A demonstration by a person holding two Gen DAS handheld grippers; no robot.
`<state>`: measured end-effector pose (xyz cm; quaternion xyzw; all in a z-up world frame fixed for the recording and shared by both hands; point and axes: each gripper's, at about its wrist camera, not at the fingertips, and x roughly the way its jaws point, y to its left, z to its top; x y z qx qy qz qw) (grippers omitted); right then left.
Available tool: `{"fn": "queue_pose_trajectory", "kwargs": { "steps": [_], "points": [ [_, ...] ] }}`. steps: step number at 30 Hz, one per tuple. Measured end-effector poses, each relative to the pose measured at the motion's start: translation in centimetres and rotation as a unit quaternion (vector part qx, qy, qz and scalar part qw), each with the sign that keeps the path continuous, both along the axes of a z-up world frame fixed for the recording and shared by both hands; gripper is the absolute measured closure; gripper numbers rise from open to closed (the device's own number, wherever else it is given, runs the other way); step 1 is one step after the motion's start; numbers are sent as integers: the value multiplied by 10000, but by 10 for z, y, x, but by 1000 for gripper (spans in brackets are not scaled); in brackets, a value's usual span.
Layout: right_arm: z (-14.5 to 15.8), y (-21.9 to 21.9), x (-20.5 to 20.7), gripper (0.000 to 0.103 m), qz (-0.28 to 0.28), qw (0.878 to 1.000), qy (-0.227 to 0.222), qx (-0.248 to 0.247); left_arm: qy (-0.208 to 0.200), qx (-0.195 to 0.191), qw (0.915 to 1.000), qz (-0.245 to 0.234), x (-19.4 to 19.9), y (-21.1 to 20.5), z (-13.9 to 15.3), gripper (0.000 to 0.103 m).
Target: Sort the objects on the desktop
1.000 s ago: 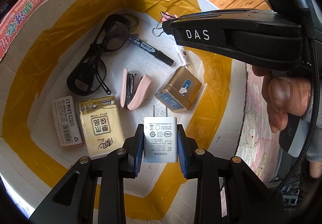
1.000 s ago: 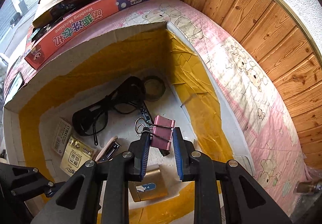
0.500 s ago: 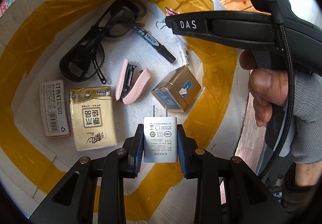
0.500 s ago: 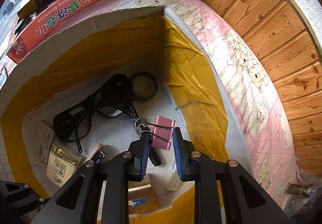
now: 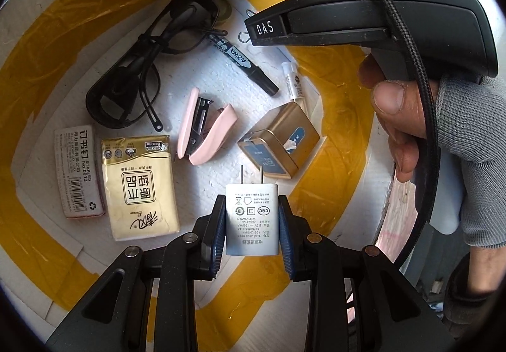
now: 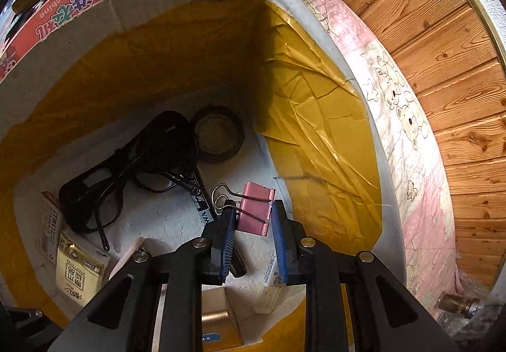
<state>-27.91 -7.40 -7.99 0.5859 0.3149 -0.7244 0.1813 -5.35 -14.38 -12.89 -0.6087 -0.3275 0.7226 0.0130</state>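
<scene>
My left gripper is shut on a white plug adapter, prongs forward, held over the white floor of a cardboard box lined with yellow tape. My right gripper is shut on a pink binder clip, wire handles to the left, low inside the same box near its far right corner. The right gripper's body also shows in the left wrist view, with the clip's wire loop at its tip.
On the box floor lie black glasses, a black marker, a pink stapler, a gold tin, a tissue pack, a staples box, a small tube and a tape roll. A red carton stands behind.
Both grippers have moved lower and further into the box, each still holding its object. The box floor and its objects look larger in both views.
</scene>
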Motion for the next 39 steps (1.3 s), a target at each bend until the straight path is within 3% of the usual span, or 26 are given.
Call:
{"fn": "queue_pose_trajectory", "kwargs": {
  "steps": [10, 17, 20, 23, 25, 29, 32, 37, 39],
  "points": [
    [3, 6, -4, 77, -107, 9998, 38, 138, -56, -20, 10000, 31, -2, 0, 5, 66],
    [31, 16, 16, 65, -125, 9997, 186, 31, 136, -428, 9989, 163, 2, -2, 24, 62],
    [48, 21, 31, 61, -90, 9998, 187, -80, 304, -776, 9964, 180, 7, 1, 38, 62],
    [65, 27, 51, 59, -16, 9997, 175, -196, 558, -1439, 9874, 353, 16, -4, 58, 61],
    [75, 33, 65, 52, 64, 9996, 173, -234, 713, -1626, 9828, 504, 23, -14, 69, 61],
    [87, 45, 86, 52, 162, 9993, 179, -268, 989, -2043, 9714, 695, 35, -4, 74, 61],
    [92, 51, 103, 51, 231, 9991, 147, -336, 1230, -2083, 9679, 686, 41, -1, 81, 61],
    [97, 57, 146, 51, 462, 9979, 171, -422, 1940, -2439, 9458, 911, 59, 0, 118, 61],
    [100, 57, 165, 51, 554, 9972, 201, -463, 2100, -2522, 9395, 986, 65, -3, 126, 57]
  ]
}}
